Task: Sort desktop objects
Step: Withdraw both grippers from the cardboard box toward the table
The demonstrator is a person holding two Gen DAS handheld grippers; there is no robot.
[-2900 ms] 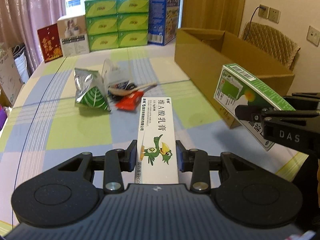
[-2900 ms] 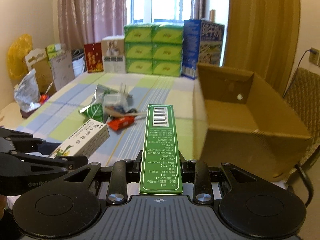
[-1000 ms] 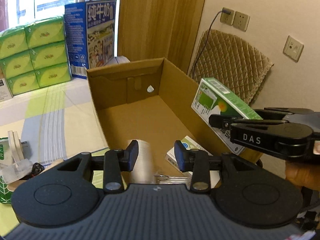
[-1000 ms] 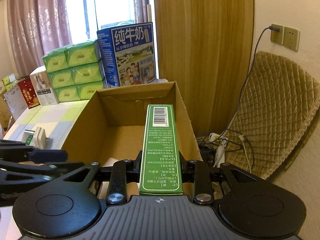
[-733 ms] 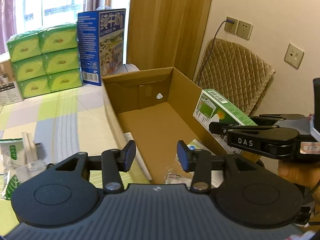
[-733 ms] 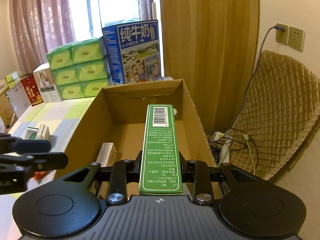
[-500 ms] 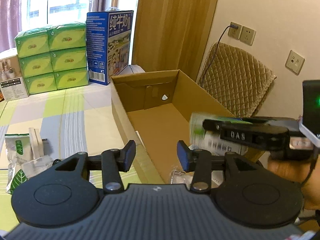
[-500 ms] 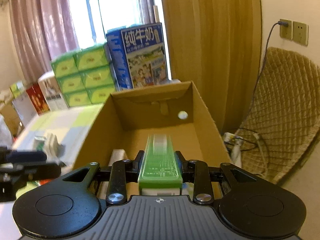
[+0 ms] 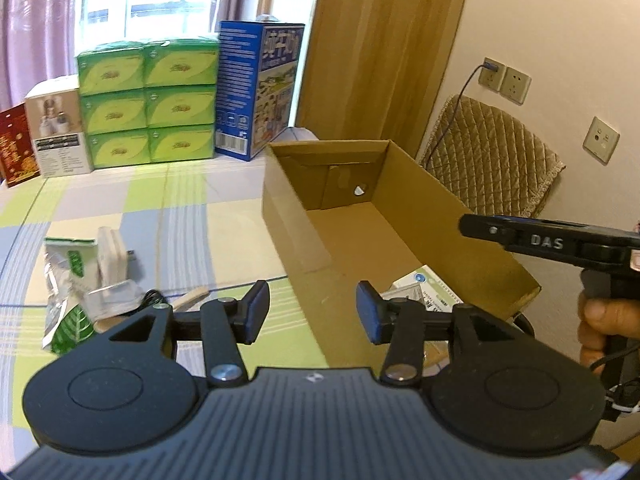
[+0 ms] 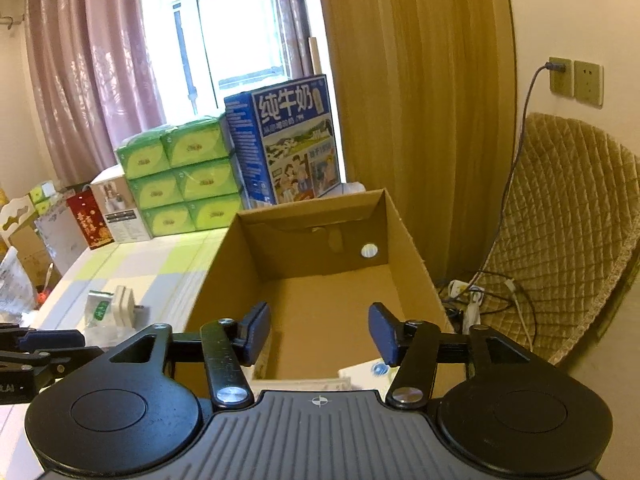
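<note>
The brown carton (image 9: 416,216) stands open at the table's right edge. Inside it, near the front, lies a white box with a blue dot (image 9: 424,282), also visible in the right wrist view (image 10: 372,372). My left gripper (image 9: 312,314) is open and holds nothing, hovering over the carton's near left wall. My right gripper (image 10: 320,334) is open and holds nothing above the carton (image 10: 320,280); from the left wrist view it (image 9: 472,226) reaches in from the right, held by a hand (image 9: 604,320). A pile stays on the table: a green-white foil pouch (image 9: 66,276), a white adapter (image 9: 112,246), a wooden stick (image 9: 192,295).
Stacked green tissue packs (image 9: 148,108) and a blue milk case (image 9: 260,92) line the table's far edge. A quilted chair (image 10: 560,240), wall sockets (image 10: 576,80) and cables on the floor lie right of the carton. My left gripper (image 10: 40,346) shows at the lower left.
The left gripper dropped the white ointment box into the carton and opened. The right gripper then released the green box, which fell into the carton; both stand open and have drawn back.
</note>
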